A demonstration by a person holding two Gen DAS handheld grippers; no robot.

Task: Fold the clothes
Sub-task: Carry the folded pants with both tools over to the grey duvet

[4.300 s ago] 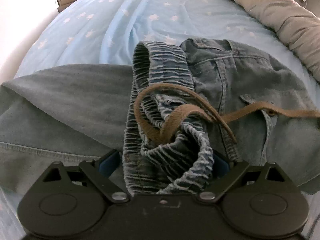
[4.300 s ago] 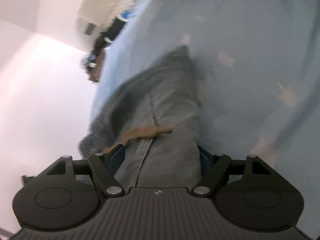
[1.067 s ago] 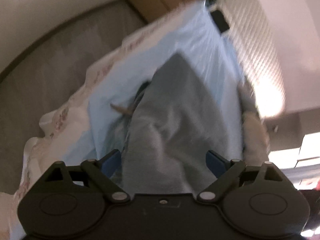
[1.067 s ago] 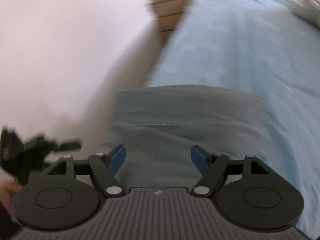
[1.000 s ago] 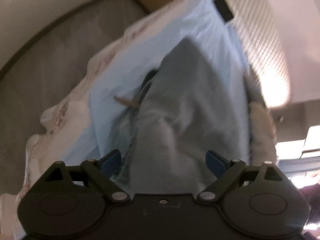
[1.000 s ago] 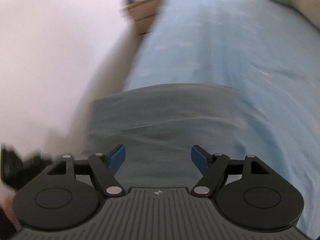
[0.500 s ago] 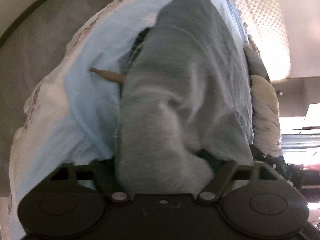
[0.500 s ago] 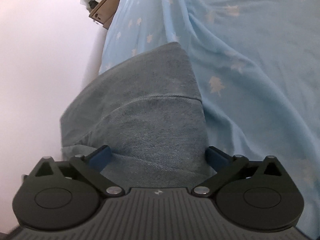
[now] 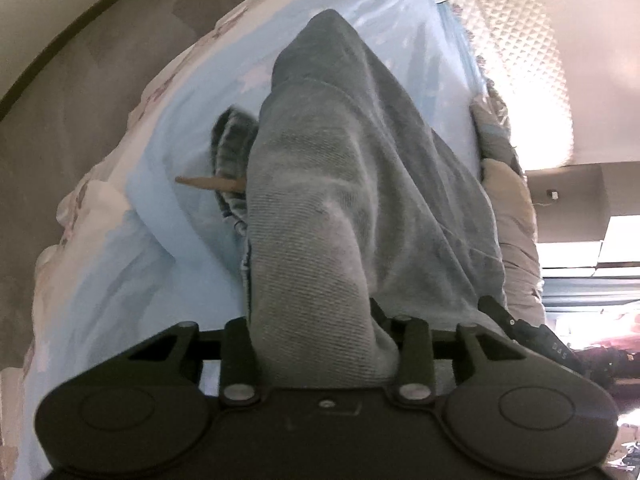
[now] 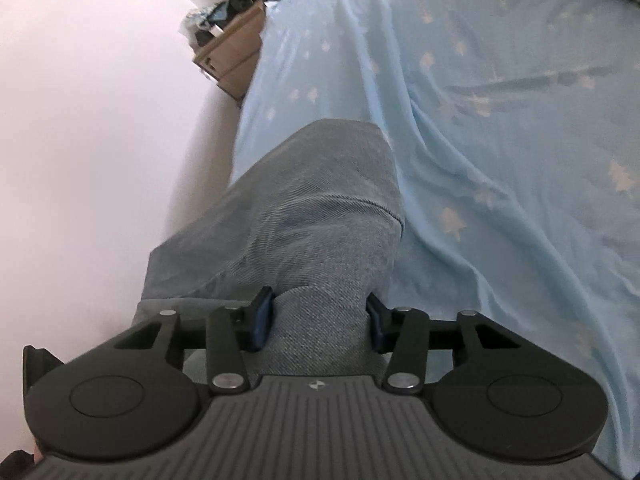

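Left gripper (image 9: 320, 320): my jaws, just closing, pinch the denim trousers (image 9: 360, 184).
Right gripper (image 10: 320, 316): just closed too, clamping the denim trousers (image 10: 312, 208).
Beneath: star-print bedsheet (image 10: 500, 120).

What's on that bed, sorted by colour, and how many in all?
Blue-grey: 1, denim trousers
Brown: 1, drawstring
Light blue: 1, starred sheet
Grey-beige: 1, quilt
Total: 4

Denim trousers (image 9: 360, 184) – faded grey-blue, twill weave; drawstring (image 9: 208, 182) – tan. Bed sheet (image 10: 500, 128) – pale blue, scattered whitish stars. Gripper pads (image 10: 262, 316) blue, housings black. Bedside cabinet (image 10: 234, 56) light brown.
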